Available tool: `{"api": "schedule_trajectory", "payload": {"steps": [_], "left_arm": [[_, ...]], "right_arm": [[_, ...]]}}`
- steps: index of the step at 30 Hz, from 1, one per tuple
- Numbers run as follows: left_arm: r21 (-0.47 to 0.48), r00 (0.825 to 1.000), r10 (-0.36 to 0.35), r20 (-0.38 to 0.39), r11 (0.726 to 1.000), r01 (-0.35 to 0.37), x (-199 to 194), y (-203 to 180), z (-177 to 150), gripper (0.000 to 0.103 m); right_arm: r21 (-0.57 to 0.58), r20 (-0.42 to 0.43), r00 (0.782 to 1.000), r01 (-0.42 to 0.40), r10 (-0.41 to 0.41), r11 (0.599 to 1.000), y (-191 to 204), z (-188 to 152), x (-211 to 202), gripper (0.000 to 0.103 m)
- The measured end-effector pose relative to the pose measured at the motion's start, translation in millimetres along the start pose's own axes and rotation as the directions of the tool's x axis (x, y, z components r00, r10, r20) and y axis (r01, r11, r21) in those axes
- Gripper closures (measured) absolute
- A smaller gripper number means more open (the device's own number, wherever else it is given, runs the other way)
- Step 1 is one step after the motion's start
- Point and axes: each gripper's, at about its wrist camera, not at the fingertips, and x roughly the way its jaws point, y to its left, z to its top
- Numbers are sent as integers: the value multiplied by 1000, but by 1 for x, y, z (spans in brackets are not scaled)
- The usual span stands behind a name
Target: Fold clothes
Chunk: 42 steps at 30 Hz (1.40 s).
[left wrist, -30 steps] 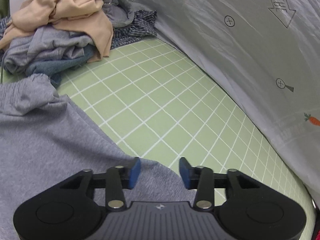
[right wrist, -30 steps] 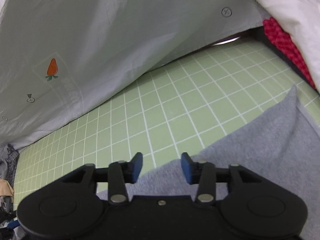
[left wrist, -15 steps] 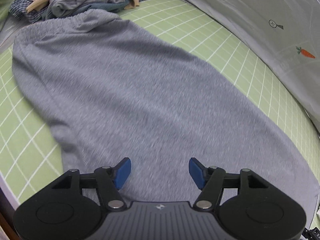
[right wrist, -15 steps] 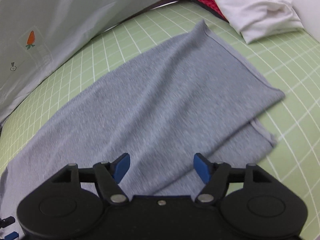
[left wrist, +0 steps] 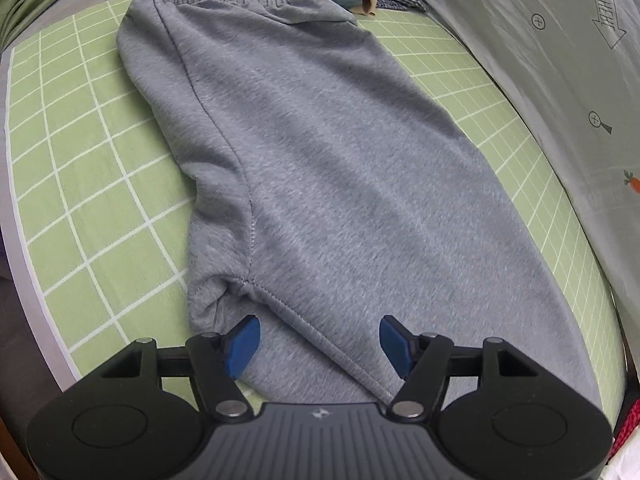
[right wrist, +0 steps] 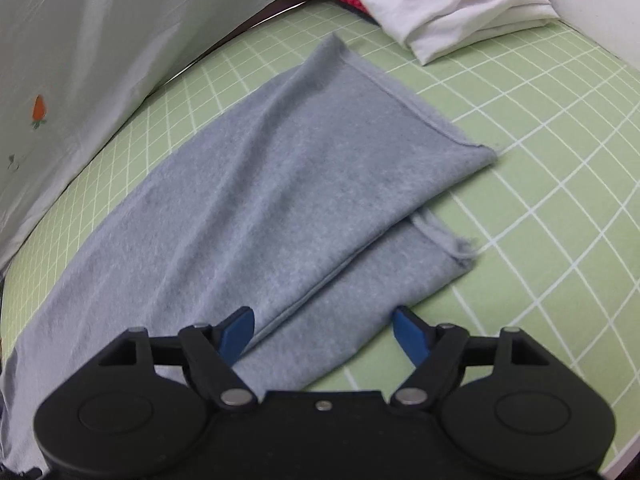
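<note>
My green grid mat (left wrist: 100, 184) carries the grey sweatpants (left wrist: 328, 168) lying flat, waistband toward 12 o'clock from my left gripper (left wrist: 320, 338), leg hems toward 1 o'clock from my right gripper (right wrist: 324, 330). At 1 o'clock sits folded white clothing (right wrist: 452, 4). Both grippers hover released, gripping nothing.

Trousers (left wrist: 340, 168): grey fleecy knit cloth, matt, slightly fuzzy, stitched seams, gathered elastic waistband. Mat (left wrist: 92, 184): green, matt, smooth, printed white grid. Sheet (left wrist: 568, 60): thin grey sheeting, faint sheen, creased, printed marks. Left gripper (left wrist: 318, 338): black matt plastic body, ribbed top, metal pivot pins, blue pads (left wrist: 242, 340). Right gripper (right wrist: 324, 332): same finish. Folded white cloth (right wrist: 460, 4): smooth, matt
</note>
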Motion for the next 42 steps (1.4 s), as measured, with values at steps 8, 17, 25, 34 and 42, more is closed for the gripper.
{"api": "schedule_trajectory", "payload": {"steps": [8, 17, 25, 34, 42], "left_arm": [[-81, 999, 37, 37, 996, -34, 1, -2, 18, 36], [-86, 994, 100, 40, 992, -96, 5, -7, 24, 36], [-83, 987, 158, 38, 985, -154, 8, -12, 28, 74], [-205, 992, -33, 118, 977, 57, -24, 8, 40, 99], [-232, 978, -90, 186, 964, 133, -53, 51, 35, 97]], "right_arm": [[122, 104, 988, 99, -112, 988, -18, 49, 12, 26], [123, 86, 967, 229, -241, 966, -33, 71, 28, 25], [37, 123, 959, 253, -256, 967, -26, 75, 29, 100], [15, 328, 931, 165, -160, 986, -18, 89, -25, 100], [14, 336, 935, 116, -114, 993, -35, 59, -66, 100]]}}
